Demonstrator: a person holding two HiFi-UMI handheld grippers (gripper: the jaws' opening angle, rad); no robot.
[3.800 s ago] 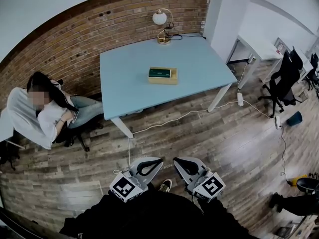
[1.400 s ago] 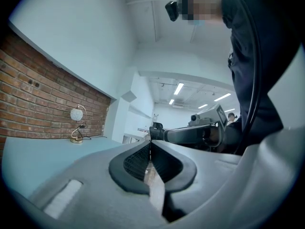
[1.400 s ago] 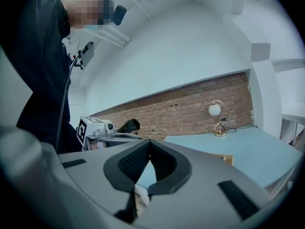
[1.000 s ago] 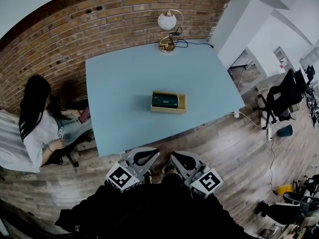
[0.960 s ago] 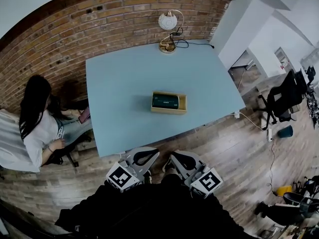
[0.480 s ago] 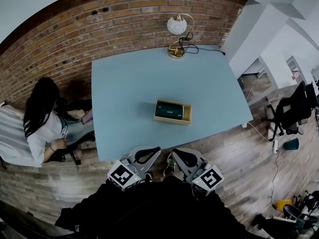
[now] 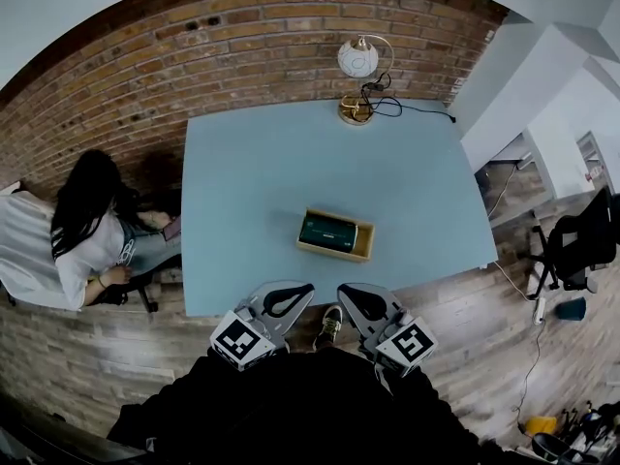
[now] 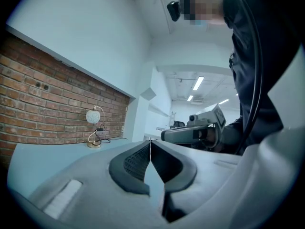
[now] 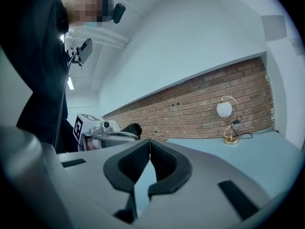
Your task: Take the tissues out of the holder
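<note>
A wooden holder [image 7: 335, 234] with a dark green tissue pack [image 7: 327, 231] in it sits near the front middle of the light blue table [image 7: 252, 182]. My left gripper [image 7: 302, 290] and right gripper [image 7: 345, 292] hang side by side just short of the table's near edge, both shut and empty. In the left gripper view the jaws of the left gripper [image 8: 150, 142] meet with nothing between them, and the right gripper [image 8: 190, 133] shows beside them. The right gripper [image 9: 149, 142] is likewise shut, with the left gripper [image 9: 102, 132] at its side. Neither gripper view shows the holder.
A globe lamp [image 7: 356, 61] with a black cable stands at the table's far edge against the brick wall [image 7: 242, 46]. A person [image 7: 68, 240] sits at the table's left side. An office chair [image 7: 581, 250] and floor cables lie to the right.
The table and holder have come nearer and lower in the head view as I walk up to them. Both grippers stay shut and keep their place side by side.
</note>
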